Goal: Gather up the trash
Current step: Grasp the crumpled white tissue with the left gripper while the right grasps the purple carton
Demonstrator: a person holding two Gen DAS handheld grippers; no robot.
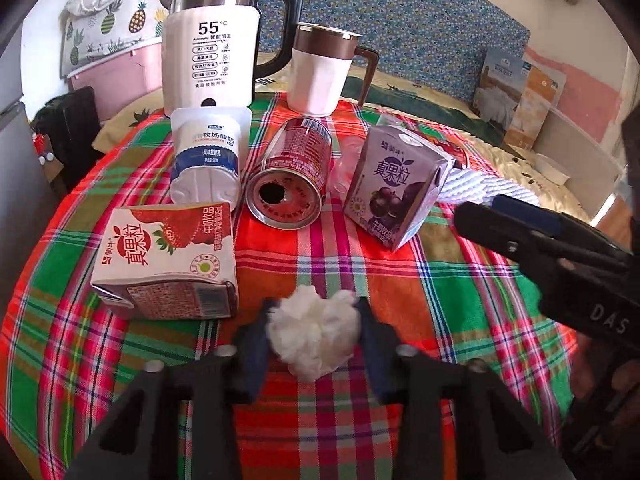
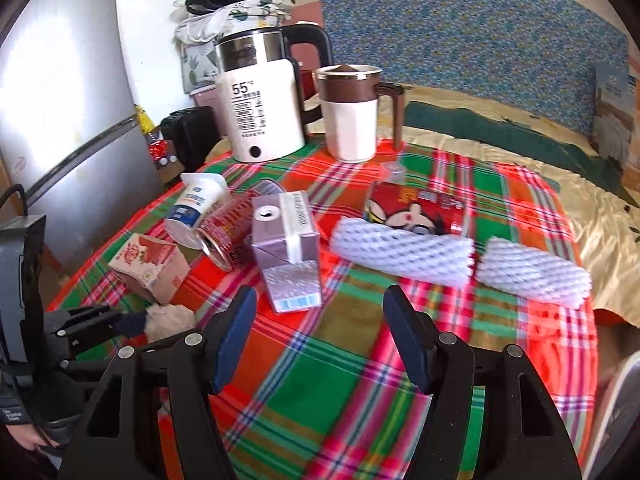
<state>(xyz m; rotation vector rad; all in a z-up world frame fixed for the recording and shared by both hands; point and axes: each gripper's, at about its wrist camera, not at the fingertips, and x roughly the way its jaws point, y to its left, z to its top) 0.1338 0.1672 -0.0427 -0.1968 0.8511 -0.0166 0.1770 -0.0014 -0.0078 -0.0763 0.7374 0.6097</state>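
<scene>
Left tool (image 1: pixel 314 316): its two pads press on a crumpled white tissue (image 1: pixel 314 332) from both sides; the tissue sits low on the plaid cloth, at 6 o'clock of the trash group.
Right tool (image 2: pixel 320 312): the fingers stand apart with nothing between them; it hangs above the cloth, just at 6 o'clock of the purple carton (image 2: pixel 286 240).
Bench (image 1: pixel 460 292): covered with a red and green plaid cloth.
Strawberry carton (image 1: pixel 168 260): lies on its side at 10 o'clock of the tissue, close to it but not touching, as far as I can tell.
Can (image 1: pixel 290 172): red, lying on its side, its open end facing the left camera; at 12 o'clock of the tissue.
Yogurt cup (image 1: pixel 208 156): white and blue, tipped over, just at 9 o'clock of the can.
Purple carton: stands tilted at 3 o'clock of the can.
Foam nets (image 2: pixel 404 254): two white nets side by side, well to 3 o'clock of the purple carton.
Red packet (image 2: pixel 416 206): flat, at 12 o'clock of the nearer net.
Kettle (image 1: pixel 212 44): white and steel, upright at the far edge.
Mug (image 1: pixel 320 72): white and brown with a handle, upright, at 3 o'clock of the kettle.
</scene>
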